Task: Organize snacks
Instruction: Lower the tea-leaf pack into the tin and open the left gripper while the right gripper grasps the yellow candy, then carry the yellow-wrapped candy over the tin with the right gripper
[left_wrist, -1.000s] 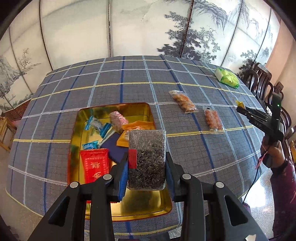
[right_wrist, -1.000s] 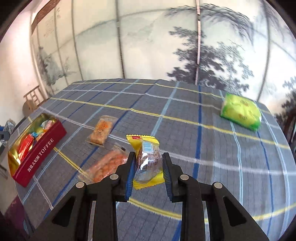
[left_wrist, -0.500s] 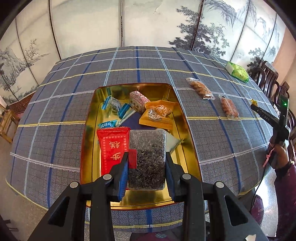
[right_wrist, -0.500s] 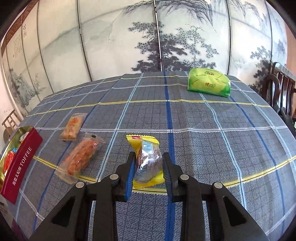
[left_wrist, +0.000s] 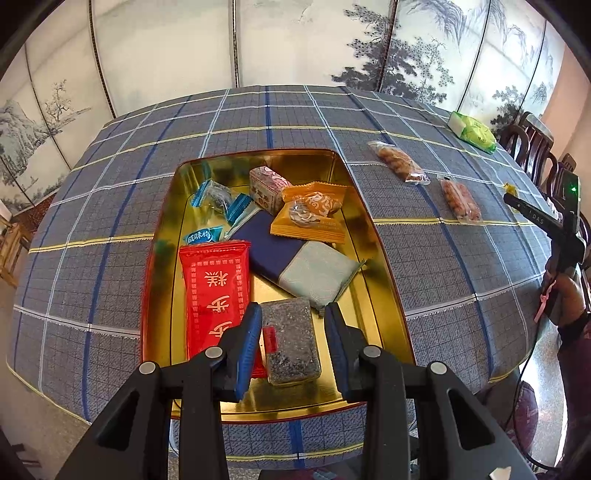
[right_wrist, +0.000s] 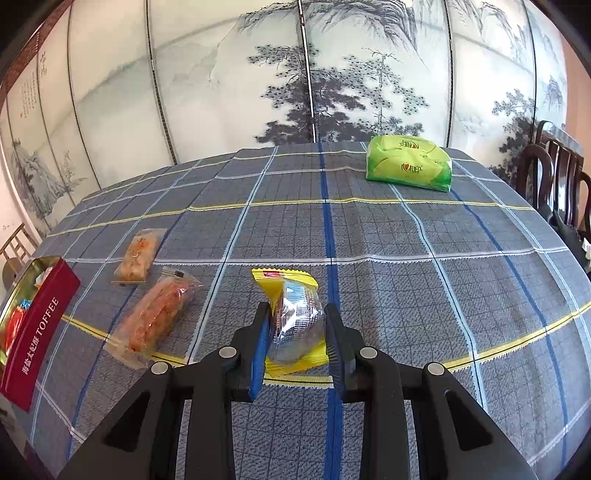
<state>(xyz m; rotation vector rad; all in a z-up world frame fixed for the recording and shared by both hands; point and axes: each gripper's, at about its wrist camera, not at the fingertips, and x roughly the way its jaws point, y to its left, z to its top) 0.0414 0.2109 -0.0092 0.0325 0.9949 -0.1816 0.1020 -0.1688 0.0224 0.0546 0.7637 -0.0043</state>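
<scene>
A gold tin (left_wrist: 373, 317) with red outer walls sits on the checked tablecloth and holds several wrapped snacks. Among them are a red packet (left_wrist: 216, 291), a blue-and-grey packet (left_wrist: 295, 262) and an orange one (left_wrist: 310, 214). A grey speckled bar (left_wrist: 291, 339) lies flat on the tin's floor between the fingers of my left gripper (left_wrist: 293, 343). The pads stand just off its sides, so the gripper is open. My right gripper (right_wrist: 297, 328) is shut on a yellow-edged clear candy packet (right_wrist: 295, 317), held just above the cloth.
Two clear packets of orange snacks (right_wrist: 136, 254) (right_wrist: 155, 317) lie between the candy and the tin's red side (right_wrist: 37, 325). A green pack (right_wrist: 408, 168) sits at the table's far edge. Dark chairs (right_wrist: 554, 184) stand on the right. A person's hand (left_wrist: 565, 291) holds the right gripper.
The left gripper came down over the tin's near end. The grey bar, gripped upright before, now lies flat on the tin's floor. The right view swung and rolled, candy still gripped.
</scene>
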